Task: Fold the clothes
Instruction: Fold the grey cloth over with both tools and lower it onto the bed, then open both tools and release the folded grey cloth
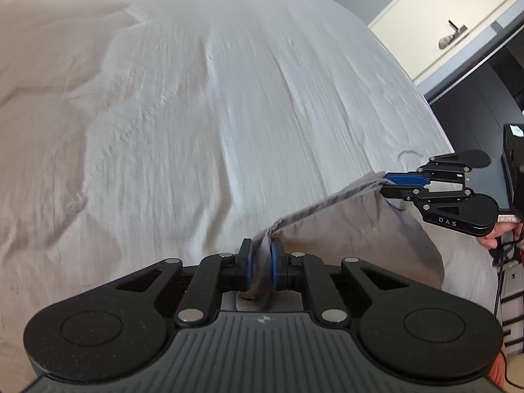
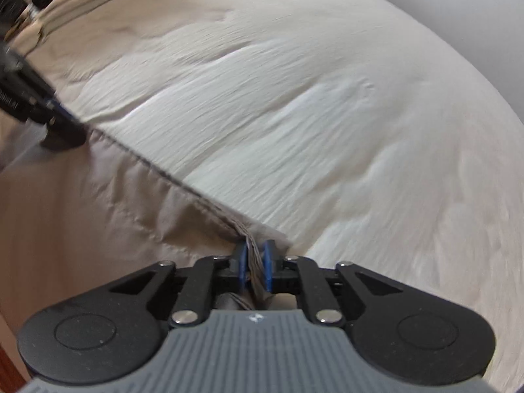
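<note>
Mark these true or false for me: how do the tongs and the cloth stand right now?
1. The left tongs have the grey garment between their pads. True.
2. The right tongs are empty and well clear of the cloth. False: they pinch another point on the same hem.
3. The garment's hem runs from one pair of tongs to the other. True.
4. The garment is bright red. False: it is grey.
5. The work surface is a bare wooden table. False: it is a pale, wrinkled bed sheet.
</note>
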{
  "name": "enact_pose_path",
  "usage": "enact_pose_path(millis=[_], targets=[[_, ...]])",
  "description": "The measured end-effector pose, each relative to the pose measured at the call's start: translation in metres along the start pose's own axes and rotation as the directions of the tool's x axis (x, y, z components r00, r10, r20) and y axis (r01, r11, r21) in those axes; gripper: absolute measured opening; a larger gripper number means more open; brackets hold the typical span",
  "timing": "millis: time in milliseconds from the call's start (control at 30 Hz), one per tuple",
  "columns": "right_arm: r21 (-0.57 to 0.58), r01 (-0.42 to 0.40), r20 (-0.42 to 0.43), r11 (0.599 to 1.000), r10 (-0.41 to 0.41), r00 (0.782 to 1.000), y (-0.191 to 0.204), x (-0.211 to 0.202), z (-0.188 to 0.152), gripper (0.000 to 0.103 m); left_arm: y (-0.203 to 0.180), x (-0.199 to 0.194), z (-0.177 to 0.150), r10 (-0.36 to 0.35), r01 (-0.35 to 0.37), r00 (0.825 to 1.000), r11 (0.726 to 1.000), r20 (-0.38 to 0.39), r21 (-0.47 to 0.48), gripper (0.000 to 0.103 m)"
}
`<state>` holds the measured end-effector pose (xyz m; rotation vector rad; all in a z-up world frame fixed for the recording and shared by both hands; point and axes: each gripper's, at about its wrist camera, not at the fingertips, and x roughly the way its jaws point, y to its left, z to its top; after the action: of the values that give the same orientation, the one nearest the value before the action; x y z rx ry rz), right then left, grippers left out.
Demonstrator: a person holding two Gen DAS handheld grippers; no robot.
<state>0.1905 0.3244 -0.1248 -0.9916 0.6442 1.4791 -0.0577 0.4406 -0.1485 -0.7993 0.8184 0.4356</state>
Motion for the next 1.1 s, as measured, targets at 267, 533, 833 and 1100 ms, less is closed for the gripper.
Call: enact_pose_path(millis=[267, 533, 833, 1100], targets=[[0.297, 0.058, 0.105, 0.953, -0.093, 0.990, -0.022, -0.030, -0.013, 0.018, 0.015, -0.039, -0.002, 0.058, -0.040, 0.986, 0.993, 0.159, -0.115, 0.014], [0.594, 0.001, 0.134, 0.805, -0.100, 0.986, -0.005, -0.082, -0.054, 0.022, -0.020, -0.076, -0.043, -0.005, 0.040, 0.971, 0.989, 0.241, -0.141, 0.021], [0.660, -0.031, 0.078, 0.750, -0.028, 0.997, 0.049, -0.099, -0.091, 0.032, -0.081, -0.051, -0.112, 0.007, 0.005, 0.992, 0.995, 0.123, -0.096, 0.021], [0.688, 0.042, -0.060, 0.724, -0.001, 0.998, 0.051, -0.068, -0.107, 0.040, -0.075, -0.026, -0.137, 0.101, -0.102, 0.995, 0.991, -0.027, -0.084, 0.006]])
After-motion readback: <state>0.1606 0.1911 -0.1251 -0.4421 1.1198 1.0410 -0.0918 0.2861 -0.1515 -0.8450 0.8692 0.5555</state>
